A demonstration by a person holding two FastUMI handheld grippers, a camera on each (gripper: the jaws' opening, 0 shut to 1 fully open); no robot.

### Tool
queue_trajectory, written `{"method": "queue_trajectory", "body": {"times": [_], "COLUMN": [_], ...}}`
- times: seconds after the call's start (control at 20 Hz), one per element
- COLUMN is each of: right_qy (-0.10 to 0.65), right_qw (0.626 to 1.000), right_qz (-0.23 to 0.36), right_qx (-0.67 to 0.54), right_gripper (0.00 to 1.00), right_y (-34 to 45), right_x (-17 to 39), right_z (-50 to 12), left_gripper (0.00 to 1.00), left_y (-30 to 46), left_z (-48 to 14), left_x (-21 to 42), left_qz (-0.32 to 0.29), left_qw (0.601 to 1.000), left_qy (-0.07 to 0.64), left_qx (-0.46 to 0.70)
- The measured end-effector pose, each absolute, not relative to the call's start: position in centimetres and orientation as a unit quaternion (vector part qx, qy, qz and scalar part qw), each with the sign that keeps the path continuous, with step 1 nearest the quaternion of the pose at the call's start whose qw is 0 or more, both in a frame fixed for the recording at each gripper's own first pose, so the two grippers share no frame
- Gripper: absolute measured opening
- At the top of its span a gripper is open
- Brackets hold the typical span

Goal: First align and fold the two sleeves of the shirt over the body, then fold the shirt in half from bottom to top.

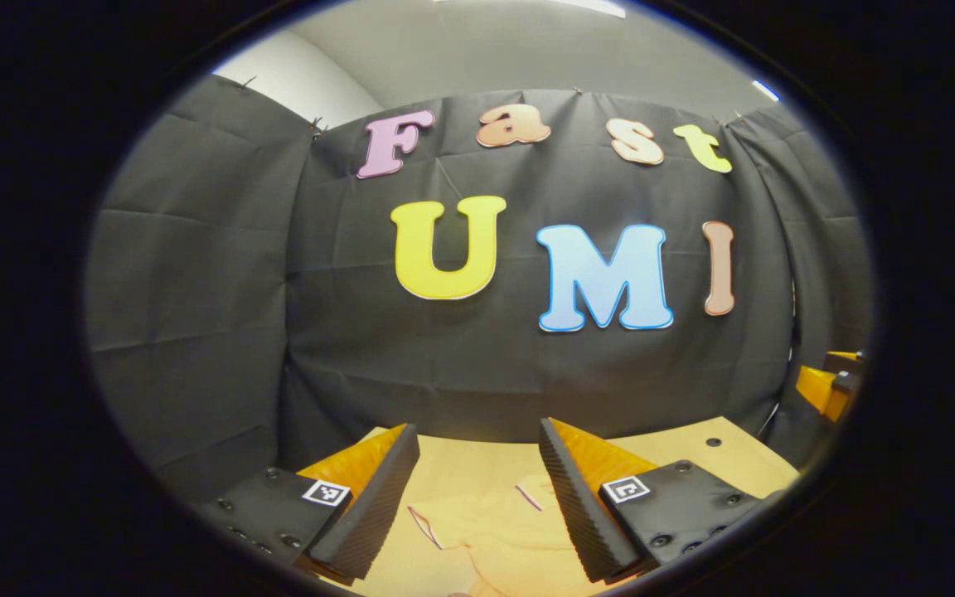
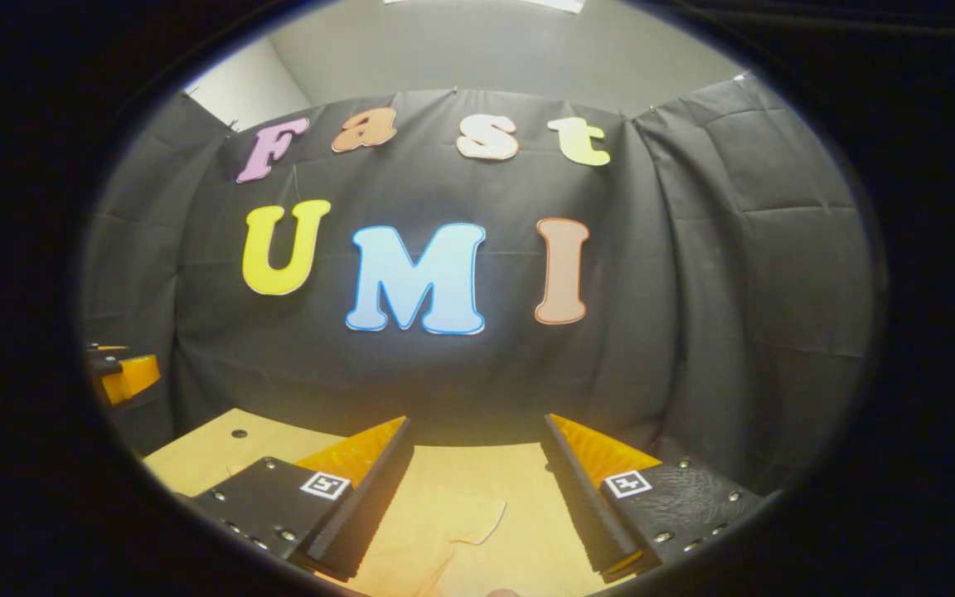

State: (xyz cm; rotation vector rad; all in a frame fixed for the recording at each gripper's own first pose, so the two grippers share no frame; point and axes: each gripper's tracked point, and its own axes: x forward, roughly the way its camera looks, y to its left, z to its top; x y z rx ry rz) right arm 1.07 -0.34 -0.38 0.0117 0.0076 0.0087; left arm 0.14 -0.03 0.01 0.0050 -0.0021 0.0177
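Note:
A pale yellow shirt (image 1: 501,531) lies flat on the wooden table (image 1: 718,452), low between my left gripper's fingers; its collar and a sleeve edge show. My left gripper (image 1: 477,497) is open, held above the cloth with nothing between its fingers. In the right gripper view a sleeve of the shirt (image 2: 453,522) lies on the table (image 2: 204,452) below my right gripper (image 2: 477,497), which is open and holds nothing. The right gripper (image 1: 830,385) shows at the far right edge of the left gripper view, and the left gripper (image 2: 125,373) at the far left of the right gripper view.
The booth's black cloth wall (image 1: 477,365) stands close behind the table's far edge and wraps round both sides. Small holes (image 1: 714,442) dot the tabletop near its back corners.

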Motion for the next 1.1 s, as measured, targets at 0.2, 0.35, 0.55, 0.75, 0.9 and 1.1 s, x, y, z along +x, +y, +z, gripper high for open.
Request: {"method": "queue_trajectory", "body": {"times": [0.2, 0.35, 0.55, 0.75, 0.9, 1.1], "right_qy": [0.009, 0.018, 0.039, 0.069, 0.100, 0.144], "right_qw": [1.000, 1.000, 0.999, 0.997, 0.994, 0.989], "right_qz": [0.003, 0.003, 0.008, 0.016, 0.016, 0.015], "right_qx": [0.007, 0.010, 0.015, 0.026, 0.036, 0.035], "right_gripper": [0.96, 0.96, 0.96, 0.96, 0.96, 0.96], "right_y": [-0.6, -0.7, -0.7, -0.7, -1.0, -1.3], "right_x": [1.5, 2.0, 3.2, 5.0, 6.7, 9.4], "right_z": [-0.8, -1.6, -3.3, -5.9, -8.4, -12.6], "left_gripper": [0.94, 0.95, 0.94, 0.94, 0.94, 0.94], "left_y": [-0.4, -0.5, -0.6, -0.6, -0.3, 0.8], "left_z": [0.0, 0.0, 0.3, 0.4, 0.5, 0.1], "left_x": [0.2, 0.3, 0.5, 0.6, 0.5, 0.1], "left_qz": [0.010, 0.011, 0.013, 0.015, 0.019, 0.033], "left_qw": [1.000, 1.000, 1.000, 1.000, 0.999, 0.999], "left_qy": [-0.003, -0.003, -0.004, -0.006, -0.004, 0.002], "left_qx": [0.007, 0.009, 0.016, 0.023, 0.027, 0.033]}}
